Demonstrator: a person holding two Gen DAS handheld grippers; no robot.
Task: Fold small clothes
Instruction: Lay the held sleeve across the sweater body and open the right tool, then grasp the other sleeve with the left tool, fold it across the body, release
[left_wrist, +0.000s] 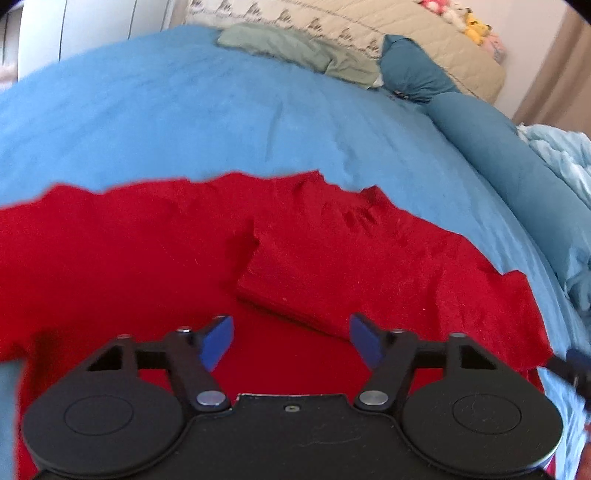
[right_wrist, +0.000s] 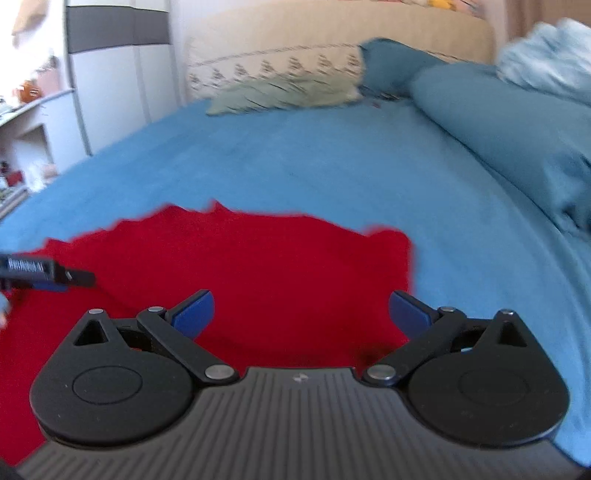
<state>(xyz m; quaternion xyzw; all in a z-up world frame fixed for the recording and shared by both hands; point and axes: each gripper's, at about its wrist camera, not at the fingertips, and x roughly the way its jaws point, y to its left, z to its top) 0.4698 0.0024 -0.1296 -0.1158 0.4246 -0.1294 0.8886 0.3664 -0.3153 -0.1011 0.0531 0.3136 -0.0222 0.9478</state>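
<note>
A red garment lies spread on the blue bed sheet, with one sleeve folded inward over its body. My left gripper is open and empty just above the garment, near the folded sleeve's end. The red garment also shows in the right wrist view. My right gripper is open and empty over the garment's right part, close to its right edge. The left gripper's tip shows at the left edge of the right wrist view.
A grey-green garment lies at the far side of the bed by a beige quilted headboard. Teal pillows and a light blue blanket run along the right. White cupboards stand at the left.
</note>
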